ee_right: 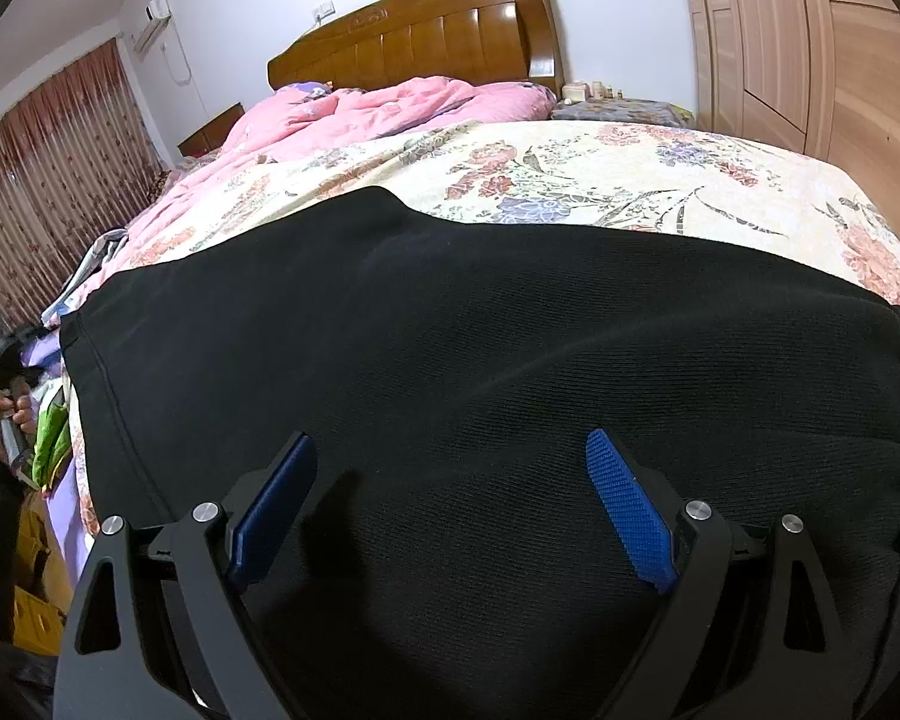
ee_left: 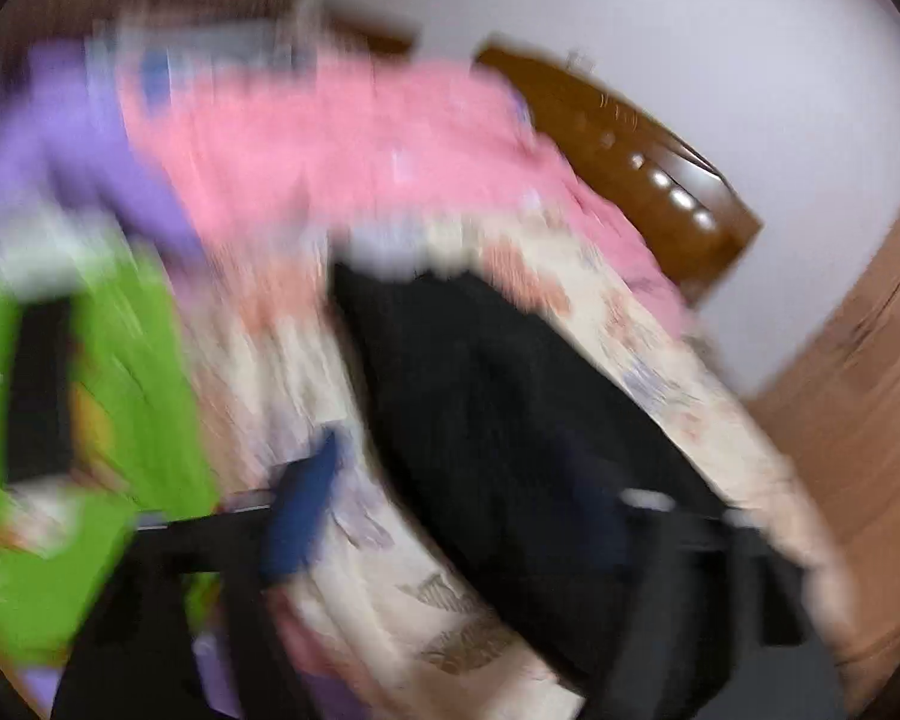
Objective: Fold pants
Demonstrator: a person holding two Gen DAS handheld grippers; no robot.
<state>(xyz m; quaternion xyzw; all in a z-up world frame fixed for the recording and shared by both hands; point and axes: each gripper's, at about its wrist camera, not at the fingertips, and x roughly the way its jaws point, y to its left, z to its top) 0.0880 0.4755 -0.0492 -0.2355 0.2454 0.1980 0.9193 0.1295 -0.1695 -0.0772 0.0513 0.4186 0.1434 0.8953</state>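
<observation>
Black pants (ee_right: 480, 330) lie spread flat on the bed's floral sheet (ee_right: 630, 180). My right gripper (ee_right: 450, 438) hovers low over their near part, blue pads (ee_right: 627, 510) wide apart, open, nothing clamped. The left wrist view is heavily blurred and tilted. It shows the pants (ee_left: 480, 360) as a dark mass on the sheet, and my left gripper (ee_left: 480, 480) over their near end. One blue pad (ee_left: 303, 510) stands far from the other dark finger, so the gripper reads as open, with no cloth pinched that I can make out.
A pink quilt (ee_right: 378, 108) is heaped at the head of the bed below the wooden headboard (ee_right: 426, 30). A wardrobe (ee_right: 810, 60) stands on the right, red curtains (ee_right: 48, 168) on the left. Green and purple items (ee_right: 51, 444) lie by the bed's left edge, near a hand (ee_right: 6, 405).
</observation>
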